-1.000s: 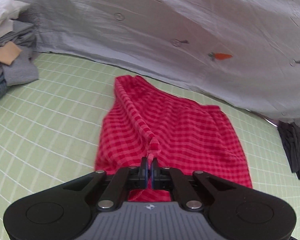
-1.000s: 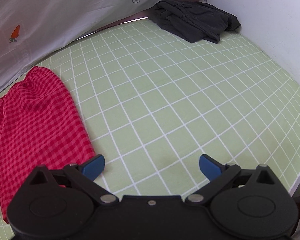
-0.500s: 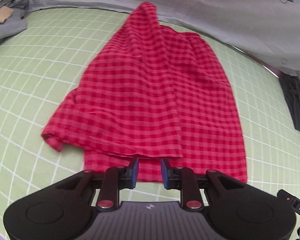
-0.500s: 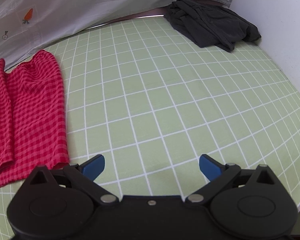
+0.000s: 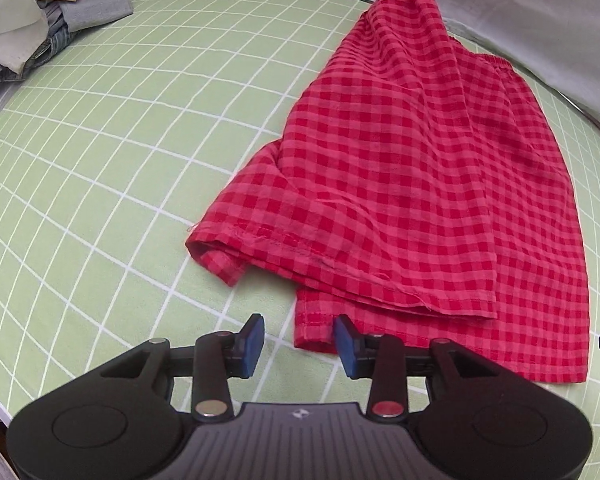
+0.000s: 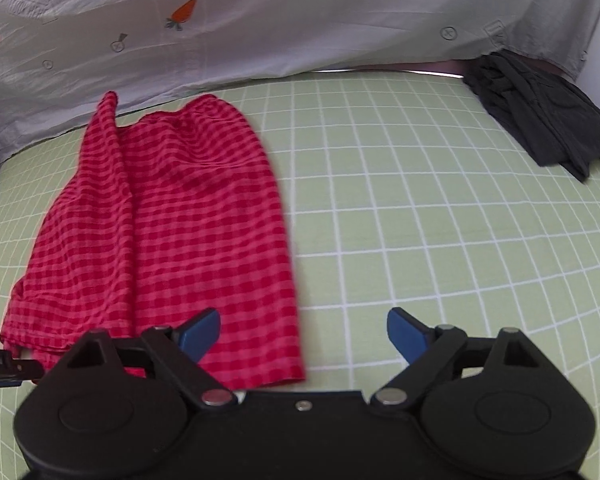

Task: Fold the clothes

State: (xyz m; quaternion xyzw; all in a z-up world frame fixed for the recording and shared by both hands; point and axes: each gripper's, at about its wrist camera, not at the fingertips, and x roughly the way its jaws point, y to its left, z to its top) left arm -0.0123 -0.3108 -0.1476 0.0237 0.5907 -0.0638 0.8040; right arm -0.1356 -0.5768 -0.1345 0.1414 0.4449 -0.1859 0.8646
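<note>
Jaws of the left gripper (image 5: 299, 346) stand part open and empty at lower centre, just short of the near hem of the red gingham cotton shorts (image 5: 432, 184), probably to regrip it. The right gripper (image 6: 304, 334) gapes wide, holding nothing. The shorts lie half-folded on the green grid-lined bed cover (image 5: 100, 160). Only the left view shows the grey clothes pile (image 5: 40, 20) upper left; only the right shows the dark crumpled garment (image 6: 540, 120) upper right.
</note>
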